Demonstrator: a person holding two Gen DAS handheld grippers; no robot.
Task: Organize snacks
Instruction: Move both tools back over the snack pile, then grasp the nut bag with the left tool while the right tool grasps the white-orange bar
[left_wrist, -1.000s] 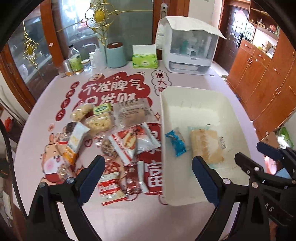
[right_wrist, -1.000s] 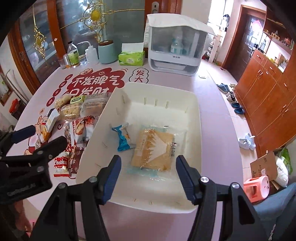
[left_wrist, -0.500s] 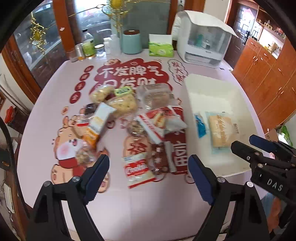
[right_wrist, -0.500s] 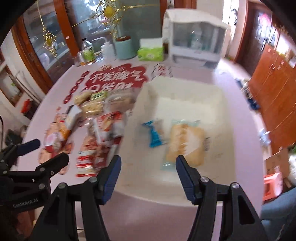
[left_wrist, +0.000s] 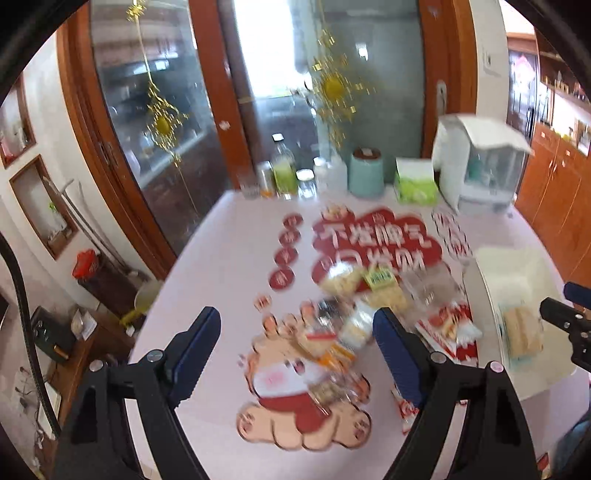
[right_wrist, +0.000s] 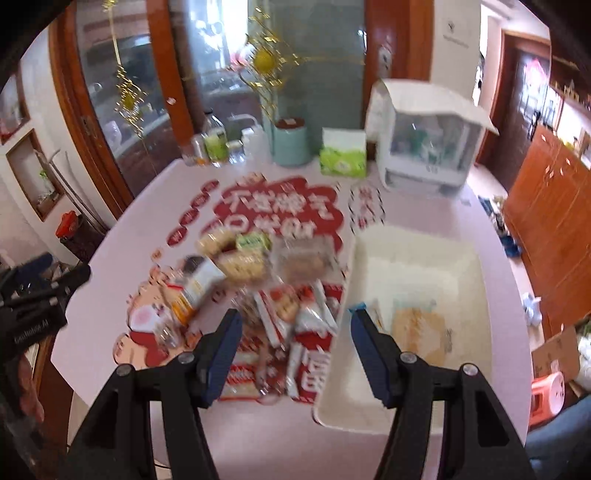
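Note:
A heap of wrapped snacks (right_wrist: 273, 284) lies on the pink printed table, left of a white tray (right_wrist: 476, 266). The tray holds a pale biscuit pack (right_wrist: 421, 332) and a small blue packet (right_wrist: 356, 307). My right gripper (right_wrist: 295, 332) is open and empty, above the near end of the heap by the tray's left wall. My left gripper (left_wrist: 295, 332) is open and empty, above the left part of the heap (left_wrist: 354, 317); the tray (left_wrist: 517, 266) and biscuit pack (left_wrist: 522, 332) show at the right. Both views are motion-blurred.
At the table's far edge stand bottles and jars (right_wrist: 214, 146), a teal canister (right_wrist: 291, 142), a green tissue box (right_wrist: 343, 155) and a white lidded box (right_wrist: 424, 147). Glass doors stand behind. Wooden cabinets (right_wrist: 554, 206) and a pink stool (right_wrist: 546, 395) are to the right.
Both grippers have swung left, away from the tray and toward the snack heap, and their views have tilted up. Both stay open and empty.

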